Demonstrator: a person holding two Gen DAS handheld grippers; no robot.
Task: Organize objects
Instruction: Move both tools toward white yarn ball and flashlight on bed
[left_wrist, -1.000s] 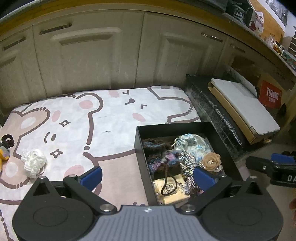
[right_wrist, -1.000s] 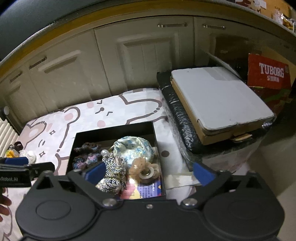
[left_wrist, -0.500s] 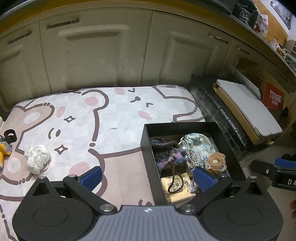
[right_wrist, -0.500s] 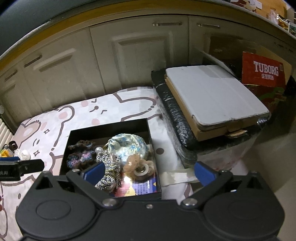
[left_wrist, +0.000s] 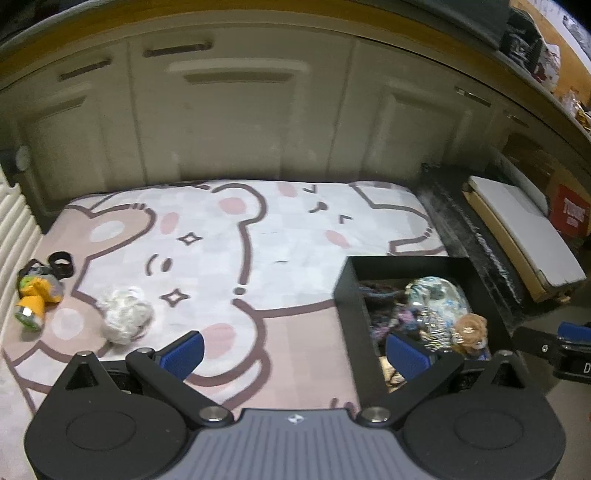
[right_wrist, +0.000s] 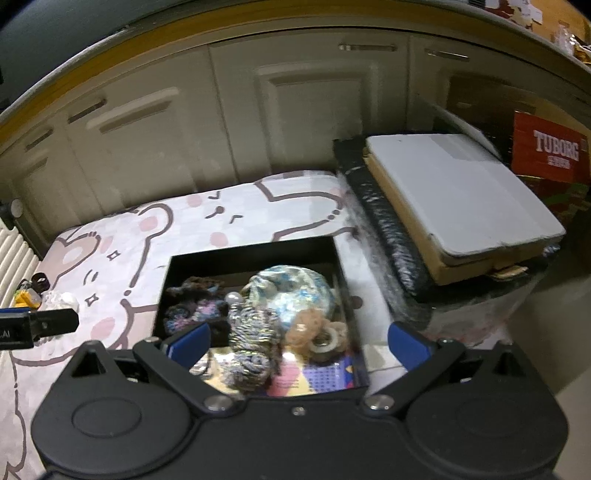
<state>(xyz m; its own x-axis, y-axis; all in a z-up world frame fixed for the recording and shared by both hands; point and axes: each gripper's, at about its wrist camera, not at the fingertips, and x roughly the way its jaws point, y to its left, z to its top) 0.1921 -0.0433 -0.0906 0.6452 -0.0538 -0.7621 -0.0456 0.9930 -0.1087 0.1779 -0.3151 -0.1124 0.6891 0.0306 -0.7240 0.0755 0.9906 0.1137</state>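
A black box (left_wrist: 345, 291) (right_wrist: 255, 253) sits on the bear-print mat (left_wrist: 258, 236), holding several hair accessories: a blue-white scrunchie (right_wrist: 291, 291), a striped one (right_wrist: 251, 347), a dark knitted one (right_wrist: 195, 306), a tan flower (left_wrist: 471, 326). On the mat's left lie a white scrunchie (left_wrist: 125, 315) (right_wrist: 61, 301), a yellow item (left_wrist: 35, 295) and a black ring (left_wrist: 61, 260). My left gripper (left_wrist: 293, 356) is open and empty, over the mat by the box's left wall. My right gripper (right_wrist: 299, 343) hangs open and empty above the box's near end.
Cream cabinet doors (left_wrist: 240, 118) stand behind the mat. To the right lies a black wrapped slab (right_wrist: 391, 236) with a white-topped board (right_wrist: 458, 188) on it, and a red Tuborg carton (right_wrist: 554, 151) behind. A ribbed white panel (left_wrist: 14, 221) borders the left.
The left gripper has drawn back and swung left, so the box now sits further right and the yellow item and black ring show fully. The right gripper's view has barely shifted.
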